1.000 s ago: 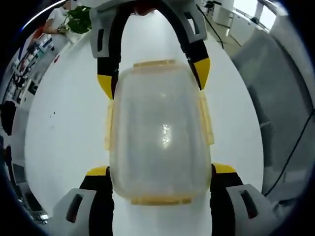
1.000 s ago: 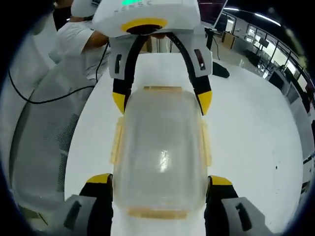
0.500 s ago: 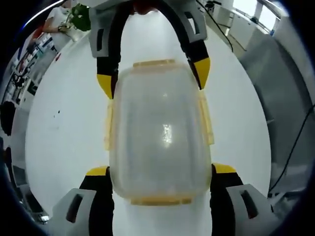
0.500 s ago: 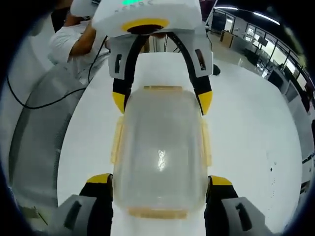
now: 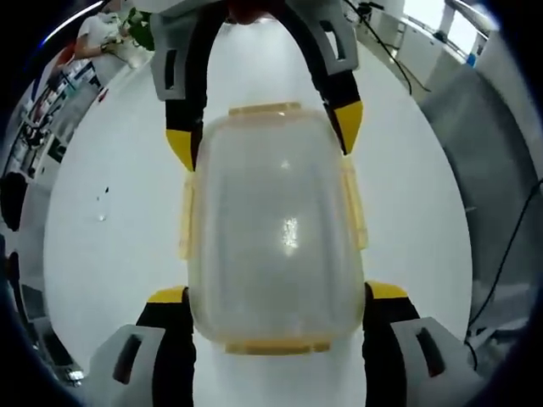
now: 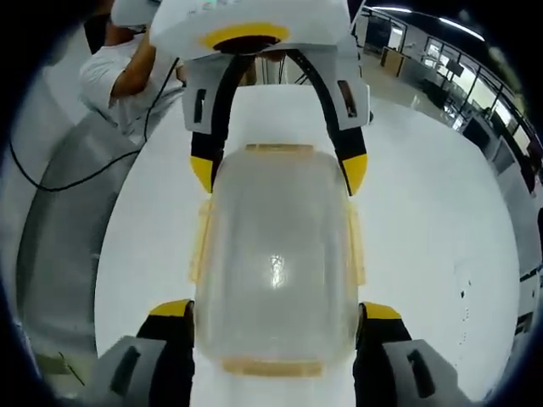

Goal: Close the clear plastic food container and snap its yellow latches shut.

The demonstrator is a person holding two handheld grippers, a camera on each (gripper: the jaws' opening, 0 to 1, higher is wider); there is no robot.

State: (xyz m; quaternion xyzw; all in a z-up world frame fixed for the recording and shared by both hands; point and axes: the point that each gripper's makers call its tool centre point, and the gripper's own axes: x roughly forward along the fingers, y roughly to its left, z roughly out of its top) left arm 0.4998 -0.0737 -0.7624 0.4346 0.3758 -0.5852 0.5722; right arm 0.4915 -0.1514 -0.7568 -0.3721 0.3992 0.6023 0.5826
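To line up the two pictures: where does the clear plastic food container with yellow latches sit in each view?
Left gripper view: the clear plastic food container sits in the centre, between the left gripper and the right gripper.
Right gripper view: centre, between both grippers.
Shared landmark: the white table.

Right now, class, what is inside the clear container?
Through the frosted lid, the container looks empty: only white table and a glare spot show. Anything small and pale could be hidden by the haze.
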